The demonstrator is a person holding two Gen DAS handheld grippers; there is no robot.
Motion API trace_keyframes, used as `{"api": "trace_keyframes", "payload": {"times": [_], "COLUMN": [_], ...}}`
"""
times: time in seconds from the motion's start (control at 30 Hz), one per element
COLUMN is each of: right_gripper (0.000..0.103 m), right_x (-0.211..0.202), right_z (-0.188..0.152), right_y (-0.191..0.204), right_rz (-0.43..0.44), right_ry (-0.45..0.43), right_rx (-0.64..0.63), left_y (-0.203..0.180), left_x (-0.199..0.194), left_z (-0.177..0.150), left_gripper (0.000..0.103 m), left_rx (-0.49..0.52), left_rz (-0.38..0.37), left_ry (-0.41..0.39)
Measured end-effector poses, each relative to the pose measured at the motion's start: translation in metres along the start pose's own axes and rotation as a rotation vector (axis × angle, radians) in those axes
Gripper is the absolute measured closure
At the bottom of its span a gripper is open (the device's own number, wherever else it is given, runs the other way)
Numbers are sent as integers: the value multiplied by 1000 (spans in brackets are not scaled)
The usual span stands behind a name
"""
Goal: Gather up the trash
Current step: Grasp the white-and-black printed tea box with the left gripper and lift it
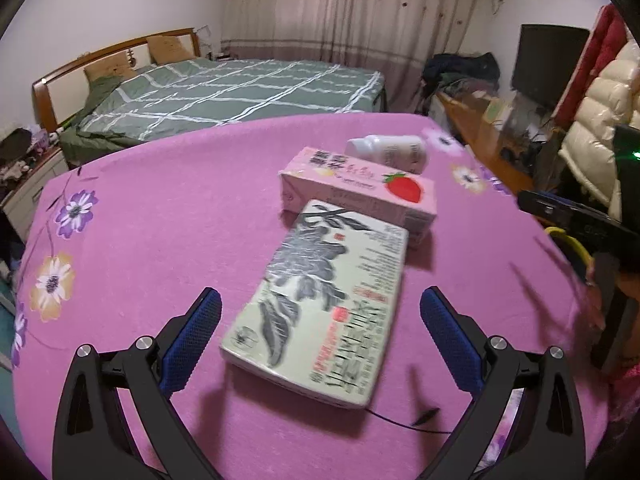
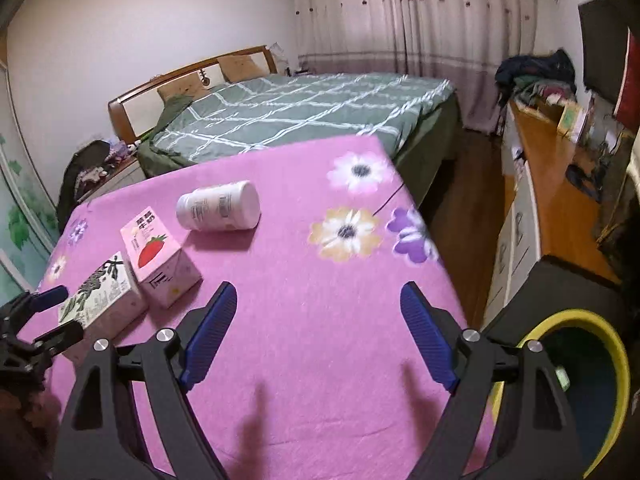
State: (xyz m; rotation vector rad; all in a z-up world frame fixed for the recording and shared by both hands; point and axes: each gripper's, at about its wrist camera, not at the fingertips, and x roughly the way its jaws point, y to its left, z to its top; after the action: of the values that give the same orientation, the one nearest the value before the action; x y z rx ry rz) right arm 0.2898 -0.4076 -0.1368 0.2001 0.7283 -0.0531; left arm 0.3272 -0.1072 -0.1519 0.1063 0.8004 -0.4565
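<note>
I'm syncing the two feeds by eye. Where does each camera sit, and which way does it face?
Left wrist: on the left tongs, angled down at the green-leaf carton; its open blue fingers show.
Right wrist: on the right tongs, angled down at bare pink cloth; open fingers show, yellow-rimmed bin alongside.
Shared: strawberry carton, white bottle, bed.

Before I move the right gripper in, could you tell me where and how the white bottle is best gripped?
Grip the white bottle across the middle of its round body, coming down from above. It lies on its side on the pink cloth, clear of the strawberry carton, so open fingers can straddle it; the ends would probably slip.
</note>
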Motion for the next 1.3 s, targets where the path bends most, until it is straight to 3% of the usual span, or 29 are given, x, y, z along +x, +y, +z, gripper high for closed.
{"api": "trace_keyframes", "payload": {"times": [0.17,0.33,0.43,0.6,0.8,1.1,1.3], "right_gripper": [24,24,23,23,24,24,24], "right_x": [2,7,9,10,10,8,-16], "right_z": [-4,-6,-6,-6,-6,-2,3], "right_y": [7,7,5,2,1,-7,-34], "right_rz": [13,5,1,-15,-30,-71,-90], "right_ry": [15,29,40,47,46,52,42], "right_rx": [-9,-11,-2,7,4,17,70], "left_y": [7,6,-2,-2,-2,-19,-49], "left_x": [12,26,31,32,27,-10,-44], "left_z": [5,4,3,2,0,-13,-11], "left_gripper": [5,5,6,20,27,29,32], "left_rx": [-6,5,35,46,35,36,86], "left_rz": [-22,-103,-90,-54,-40,-55,-78], "left_ry": [40,100,124,128,126,114,84]}}
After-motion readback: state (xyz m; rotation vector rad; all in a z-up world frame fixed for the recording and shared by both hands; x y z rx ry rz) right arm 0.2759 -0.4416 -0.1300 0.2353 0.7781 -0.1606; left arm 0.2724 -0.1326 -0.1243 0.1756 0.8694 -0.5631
